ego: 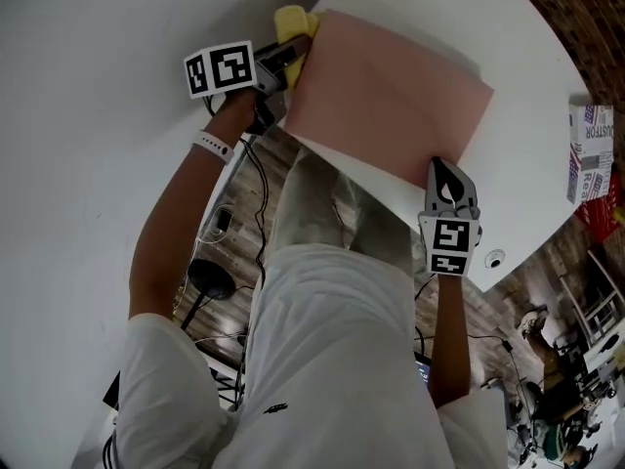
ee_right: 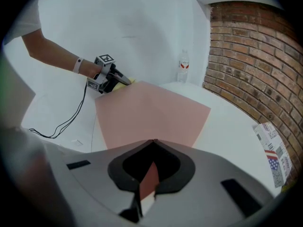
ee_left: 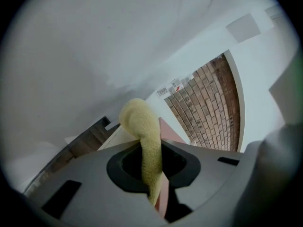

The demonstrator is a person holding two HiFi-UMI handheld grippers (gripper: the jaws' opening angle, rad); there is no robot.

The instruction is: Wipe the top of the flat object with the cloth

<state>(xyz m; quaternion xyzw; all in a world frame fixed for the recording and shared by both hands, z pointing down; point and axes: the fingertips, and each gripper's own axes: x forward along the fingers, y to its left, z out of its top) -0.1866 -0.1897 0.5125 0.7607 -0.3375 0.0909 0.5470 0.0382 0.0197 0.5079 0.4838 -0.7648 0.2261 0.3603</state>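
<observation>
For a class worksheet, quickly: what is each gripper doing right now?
Left gripper: closed on the yellow cloth.
Right gripper: closed, tips at the pink sheet edge.

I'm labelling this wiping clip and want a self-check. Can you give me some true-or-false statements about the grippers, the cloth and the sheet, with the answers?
1. The left gripper holds a yellow cloth. True.
2. The cloth rests on the middle of the pink sheet. False: it is at the sheet's far left corner.
3. The right gripper has its fingers wide apart above the sheet. False: its fingers are closed at the sheet's near edge.
4. A bottle stands on the white table beyond the sheet. True.
5. The sheet is folded into a bundle. False: it lies spread flat.
</observation>
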